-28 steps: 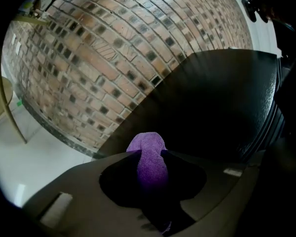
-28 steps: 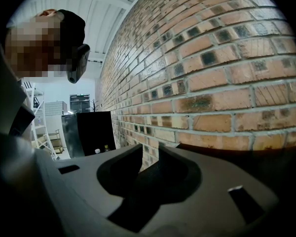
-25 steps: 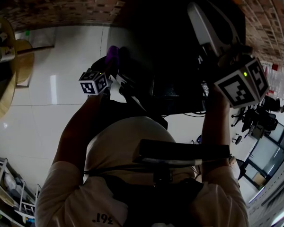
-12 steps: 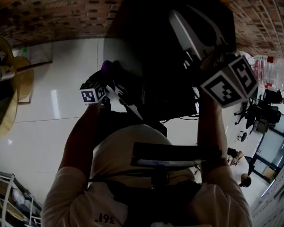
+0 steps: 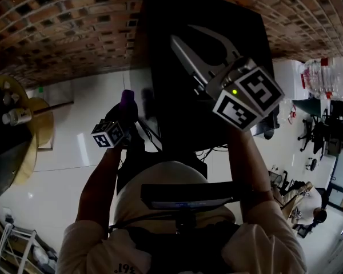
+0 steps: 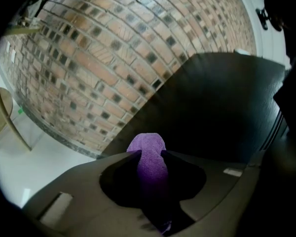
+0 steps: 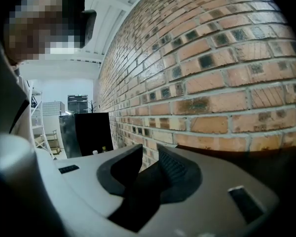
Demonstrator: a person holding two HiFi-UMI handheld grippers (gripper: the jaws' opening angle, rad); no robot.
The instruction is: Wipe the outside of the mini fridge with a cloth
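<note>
Wiping step judged in hand: purple cloth (image 6: 149, 143) is pinched in left tongs (image 6: 150, 154) near the black mini fridge (image 6: 217, 107), contact not discernible. Right tongs (image 7: 149, 149) are spread, empty. Next, cloth must be pressed on and dragged.

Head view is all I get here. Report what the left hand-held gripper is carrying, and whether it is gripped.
Observer: The left hand-held gripper is shut on a purple cloth, whose end pokes out past the tips.
Operator: Say what lies ahead of it.
Observer: The black fridge, with the brick wall to its left. Whether the cloth touches it cannot be told.
Operator: Report the right one.
Observer: The right hand-held gripper is open with nothing between its jaws, facing the brick wall.
</note>
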